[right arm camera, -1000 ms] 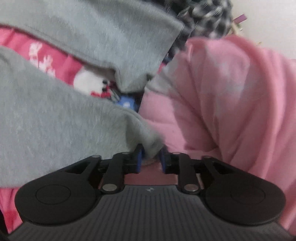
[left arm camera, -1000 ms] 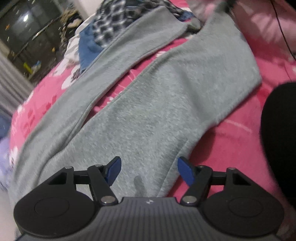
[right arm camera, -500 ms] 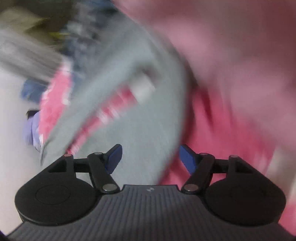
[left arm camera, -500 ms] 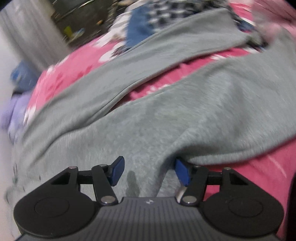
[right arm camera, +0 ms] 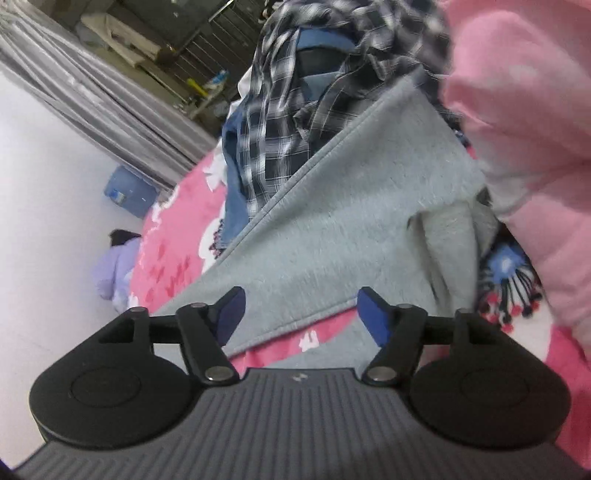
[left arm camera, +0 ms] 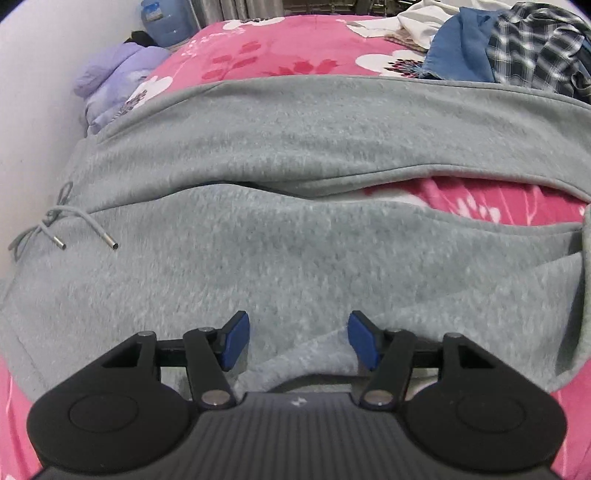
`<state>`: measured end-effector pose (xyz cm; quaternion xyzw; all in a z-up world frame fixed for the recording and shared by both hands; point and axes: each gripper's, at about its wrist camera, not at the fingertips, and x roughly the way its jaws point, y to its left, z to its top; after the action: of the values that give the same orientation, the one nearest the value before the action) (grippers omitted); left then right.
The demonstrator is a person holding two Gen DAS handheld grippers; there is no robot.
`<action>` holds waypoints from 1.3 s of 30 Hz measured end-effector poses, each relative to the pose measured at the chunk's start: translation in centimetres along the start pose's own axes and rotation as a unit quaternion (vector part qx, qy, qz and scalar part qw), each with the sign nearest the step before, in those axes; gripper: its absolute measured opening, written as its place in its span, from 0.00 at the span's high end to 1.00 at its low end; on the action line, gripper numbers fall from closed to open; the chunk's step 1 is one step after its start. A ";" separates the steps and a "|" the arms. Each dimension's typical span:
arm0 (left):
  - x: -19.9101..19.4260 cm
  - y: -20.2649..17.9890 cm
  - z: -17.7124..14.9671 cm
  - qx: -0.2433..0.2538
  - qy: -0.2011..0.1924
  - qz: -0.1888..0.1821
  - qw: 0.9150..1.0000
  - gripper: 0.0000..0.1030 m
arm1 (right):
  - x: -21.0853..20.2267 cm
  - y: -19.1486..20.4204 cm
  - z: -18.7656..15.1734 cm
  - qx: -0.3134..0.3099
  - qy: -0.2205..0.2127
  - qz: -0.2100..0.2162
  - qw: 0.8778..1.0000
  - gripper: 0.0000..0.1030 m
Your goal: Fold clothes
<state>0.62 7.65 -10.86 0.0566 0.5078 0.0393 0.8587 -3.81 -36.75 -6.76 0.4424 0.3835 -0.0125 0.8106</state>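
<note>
Grey fleece sweatpants point(left arm camera: 280, 236) lie spread across a pink flowered bedspread point(left arm camera: 280, 55), both legs running to the right with a gap of bedspread between them. The waistband drawstring point(left arm camera: 85, 229) with metal tips rests at the left. My left gripper point(left arm camera: 295, 339) is open, low over the near leg, with a fold of grey cloth bunched between its blue pads. In the right wrist view the far leg of the sweatpants point(right arm camera: 351, 221) runs up and away. My right gripper point(right arm camera: 299, 314) hangs open over that leg's edge, holding nothing.
A heap of clothes sits at the far side: a dark plaid shirt point(right arm camera: 280, 122) and blue denim point(left arm camera: 454, 51). A pink garment point(right arm camera: 524, 129) bulks at the right. A lilac jacket point(left arm camera: 114, 81) and a blue water jug point(left arm camera: 166, 20) are by the white wall.
My right gripper let go of the grey leg end and stands open, swung left. My left gripper swung left and dropped low toward the waistband end, staying open.
</note>
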 end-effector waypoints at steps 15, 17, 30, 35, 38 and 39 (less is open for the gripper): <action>-0.1 0.0 -0.5 0.037 -0.020 -0.001 0.999 0.38 | 4.5 -9.8 -3.5 0.261 0.017 0.047 0.964 0.72; -0.7 -0.3 -0.5 0.058 -0.028 0.009 0.998 0.38 | 4.3 -8.6 -3.5 0.248 0.019 0.033 0.968 0.84; -5.4 -3.4 -7.3 0.393 -0.093 -0.037 0.914 0.36 | -3.0 -6.0 -3.8 0.154 0.001 -0.038 0.987 0.89; -4.9 -5.0 -9.9 0.473 -0.091 -0.019 0.876 0.36 | -6.2 -5.4 -2.8 0.098 -0.026 -0.090 0.991 0.95; -4.5 -5.6 -10.3 0.486 -0.097 -0.008 0.869 0.36 | -7.9 -6.0 -2.3 0.086 -0.043 -0.113 0.989 0.95; -4.4 -5.7 -10.3 0.485 -0.099 -0.005 0.869 0.36 | -8.2 -6.5 -2.3 0.100 -0.042 -0.104 0.989 0.95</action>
<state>-10.41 2.04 -12.73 0.4670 0.3756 -0.2219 0.7692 -13.31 -41.60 -6.90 0.4777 0.3896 -0.1537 0.7723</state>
